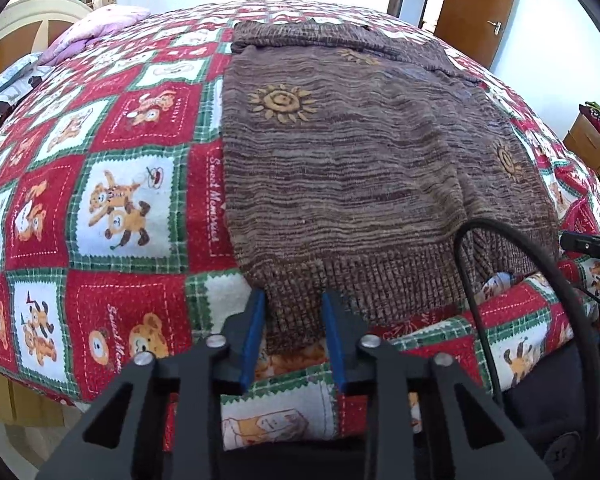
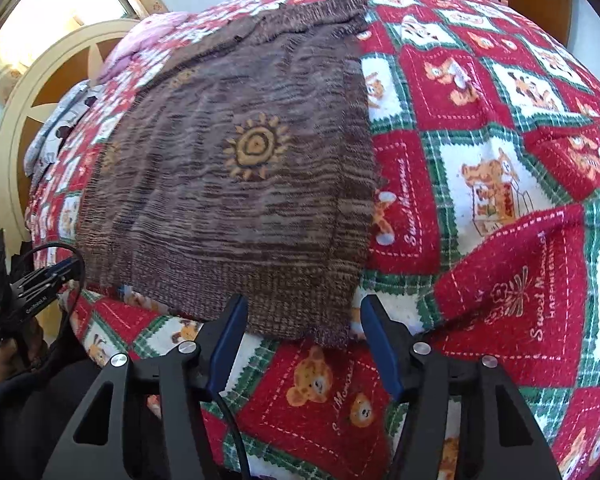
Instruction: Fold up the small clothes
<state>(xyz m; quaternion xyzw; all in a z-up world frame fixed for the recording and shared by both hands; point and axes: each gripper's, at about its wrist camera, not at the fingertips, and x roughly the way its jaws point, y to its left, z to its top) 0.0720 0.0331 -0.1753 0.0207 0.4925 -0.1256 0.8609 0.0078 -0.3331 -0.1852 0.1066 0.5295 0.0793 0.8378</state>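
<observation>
Black gripper frames fill the foreground at the near edge of the bed [image 1: 132, 184]. The left gripper [image 1: 294, 300] has its blue fingers [image 1: 256, 336] pinched on the ribbed hem of the brown sweater [image 1: 340, 152]; the right gripper [image 2: 304, 304] stands open, straddling the hem's other corner without pressing it. That sweater lies flat on the teddy-bear quilt [image 2: 480, 160], sleeves seemingly tucked in. I'd judge the lengthwise fold remains, just starting.
</observation>
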